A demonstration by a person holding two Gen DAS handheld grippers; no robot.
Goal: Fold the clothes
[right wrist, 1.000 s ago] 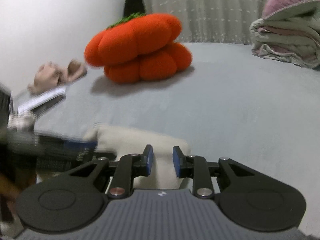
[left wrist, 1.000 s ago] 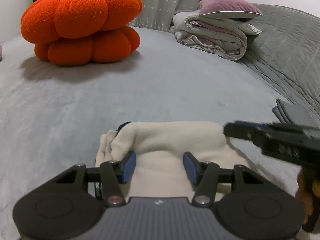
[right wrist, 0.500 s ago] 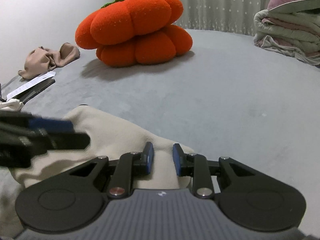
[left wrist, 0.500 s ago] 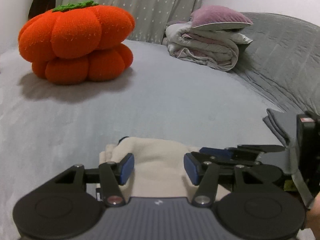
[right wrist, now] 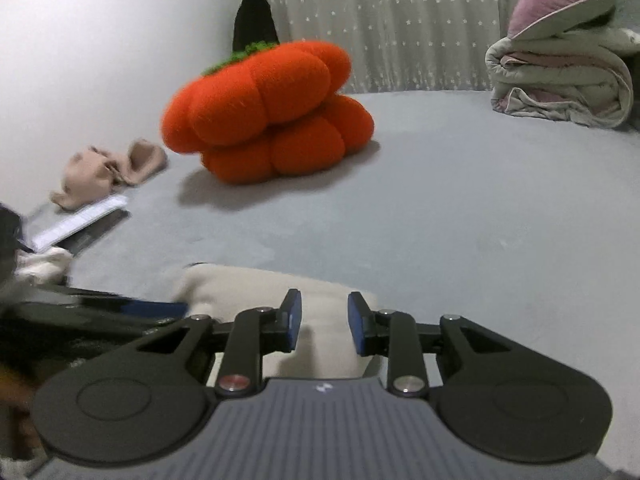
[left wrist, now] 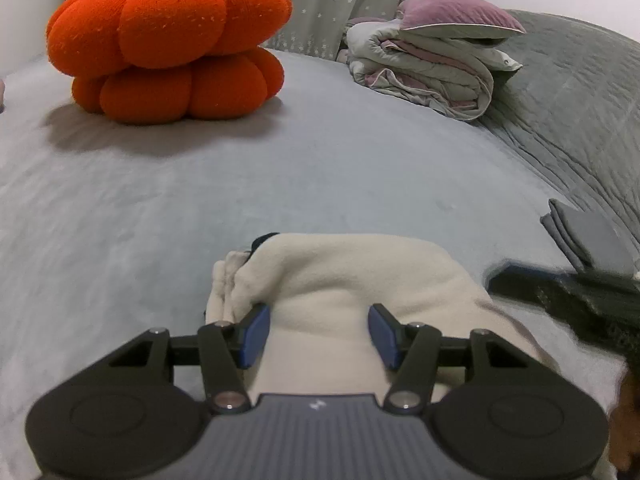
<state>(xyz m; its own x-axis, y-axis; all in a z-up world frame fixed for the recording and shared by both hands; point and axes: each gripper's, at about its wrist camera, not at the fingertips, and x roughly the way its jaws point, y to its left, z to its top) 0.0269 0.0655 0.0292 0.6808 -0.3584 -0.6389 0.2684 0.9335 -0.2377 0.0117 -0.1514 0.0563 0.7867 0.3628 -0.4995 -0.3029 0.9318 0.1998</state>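
Folded cream fleece garment (left wrist: 352, 280): on grey bed (left wrist: 320, 168), under both grippers. Left gripper (left wrist: 318, 334): jaws apart, astride the fleece. Right gripper (right wrist: 324, 322): jaws narrowly apart, just been opening (fleece beneath). Beyond: orange plush pumpkin cushion (left wrist: 168, 36), rolled grey-pink quilt (left wrist: 432, 68).

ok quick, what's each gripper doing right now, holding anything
left gripper: open, jaws wide over the cream garment, gripping nothing.
right gripper: open, jaws just widened slightly, garment below, nothing pinched.

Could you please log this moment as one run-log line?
left gripper: open over cream garment | right gripper: open, just widened, over garment edge | bed
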